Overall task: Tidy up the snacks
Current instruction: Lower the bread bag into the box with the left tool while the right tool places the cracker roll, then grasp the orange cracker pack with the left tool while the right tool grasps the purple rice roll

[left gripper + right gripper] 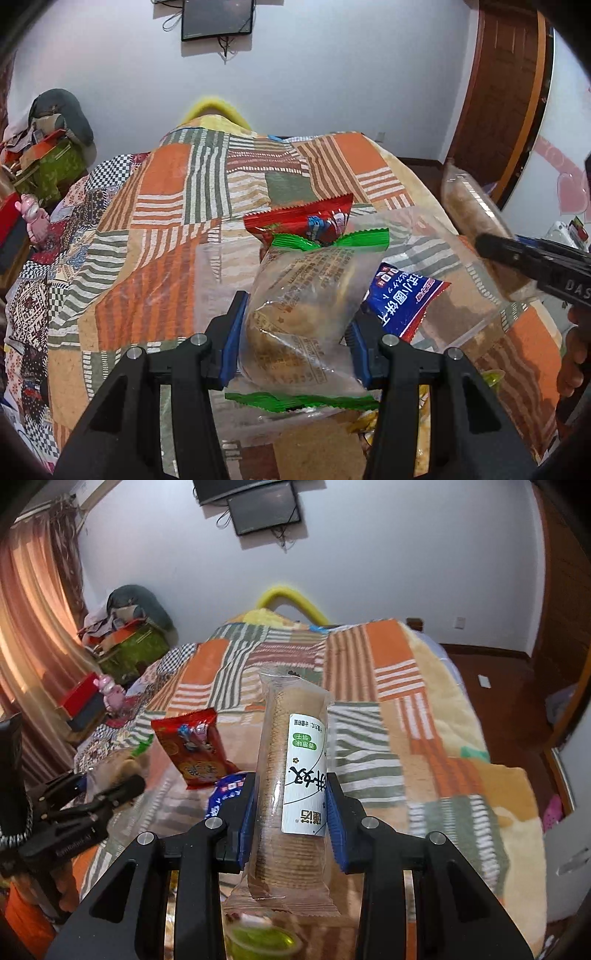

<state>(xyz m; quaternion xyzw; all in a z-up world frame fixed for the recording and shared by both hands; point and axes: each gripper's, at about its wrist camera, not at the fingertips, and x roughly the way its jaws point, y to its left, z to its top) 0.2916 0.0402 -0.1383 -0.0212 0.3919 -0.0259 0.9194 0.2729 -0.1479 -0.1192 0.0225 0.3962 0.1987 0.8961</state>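
Step in hand: Snack sorting appears mid-way, each hand-held gripper carrying a packet above the clear rigid plastic storage bin (491,310) that sits on the orange, green and white patchwork bedspread (155,206).
Left gripper (295,325): Its blue-padded fingers (232,332) are narrowed and clenched on the clear crinkled pastry packet with green crimped ends (303,314), pressing both flanks; the packet hangs over the bin, its top end near the red foil snack pouch (306,218).
Inside the bin: The red pouch leans upright at the far side, and the blue-and-white printed biscuit bag (406,299) lies just beside it to the right.
Right gripper (291,812): Its fingers (245,812) are likewise drawn in, grasping the tall clear-wrapped sleeve of stacked round crackers with a white-and-green label (291,786) at mid-length; the sleeve stands nearly upright, clear of the bedspread.
Below it: A small clear cup of green jelly (258,939) sits blurred at the frame's lower edge.
Next move, as judged: Each packet needs lowering into an open part of the bin, without toppling the red pouch, before the fingers let go.
Risk, as judged: The soft pastry could crush under a harder squeeze.
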